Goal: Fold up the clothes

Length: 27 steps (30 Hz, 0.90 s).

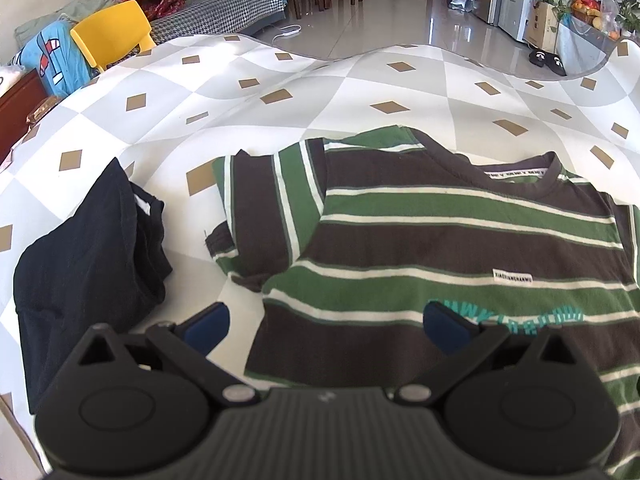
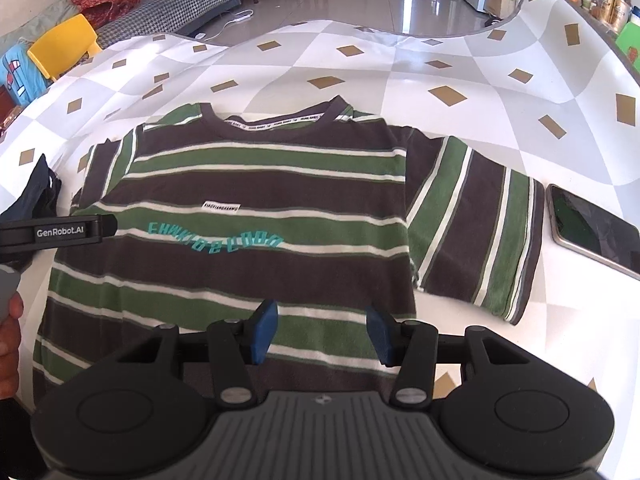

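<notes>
Two tongs are in my hands, and both stand parted with nothing between their blue pads. My left tongs (image 1: 326,330) hang spread wide over the near left edge of the green, brown and white striped cotton T-shirt (image 1: 460,240), one pad above bare cloth cover and the other above the shirt's teal lettering. My right tongs (image 2: 322,332) sit about half spread above the shirt's lower middle, clear of the fabric as far as I can tell. That shirt lies flat and face up on the tabletop, which is covered by a grey-and-white diamond-patterned sheet with tan squares (image 1: 280,80); its collar points away from me and both short sleeves are spread out to the sides. Just left of it lies a crumpled dark navy garment (image 1: 92,248). Beside the right sleeve rests a dark-screened smartphone (image 2: 592,228), close to the hem.
</notes>
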Each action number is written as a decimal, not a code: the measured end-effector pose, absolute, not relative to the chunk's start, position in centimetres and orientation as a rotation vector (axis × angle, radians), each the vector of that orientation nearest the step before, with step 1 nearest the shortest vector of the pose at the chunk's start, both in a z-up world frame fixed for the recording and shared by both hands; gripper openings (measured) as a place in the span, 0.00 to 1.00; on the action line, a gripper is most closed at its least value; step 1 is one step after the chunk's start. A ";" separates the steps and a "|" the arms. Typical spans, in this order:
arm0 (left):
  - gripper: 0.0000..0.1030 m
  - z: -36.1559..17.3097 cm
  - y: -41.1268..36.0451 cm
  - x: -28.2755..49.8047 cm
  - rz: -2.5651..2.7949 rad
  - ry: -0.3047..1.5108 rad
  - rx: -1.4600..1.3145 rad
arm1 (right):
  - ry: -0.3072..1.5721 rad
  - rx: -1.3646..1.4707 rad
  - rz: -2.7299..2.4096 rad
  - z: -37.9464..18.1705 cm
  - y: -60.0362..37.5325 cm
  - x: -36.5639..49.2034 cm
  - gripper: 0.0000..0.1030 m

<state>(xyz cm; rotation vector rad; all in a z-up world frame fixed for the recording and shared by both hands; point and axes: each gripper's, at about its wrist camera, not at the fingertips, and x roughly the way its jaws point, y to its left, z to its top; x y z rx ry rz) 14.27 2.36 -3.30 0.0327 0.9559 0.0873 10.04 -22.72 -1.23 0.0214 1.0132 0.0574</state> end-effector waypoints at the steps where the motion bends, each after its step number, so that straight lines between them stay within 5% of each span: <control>1: 1.00 -3.3 2.3 14.6 0.087 0.954 0.037 | 1.009 0.020 0.050 -1.2 -23.0 10.4 0.46; 27: 1.00 -7.0 0.3 20.7 0.033 1.008 0.116 | 1.022 0.037 -0.077 -5.0 -26.1 17.6 0.43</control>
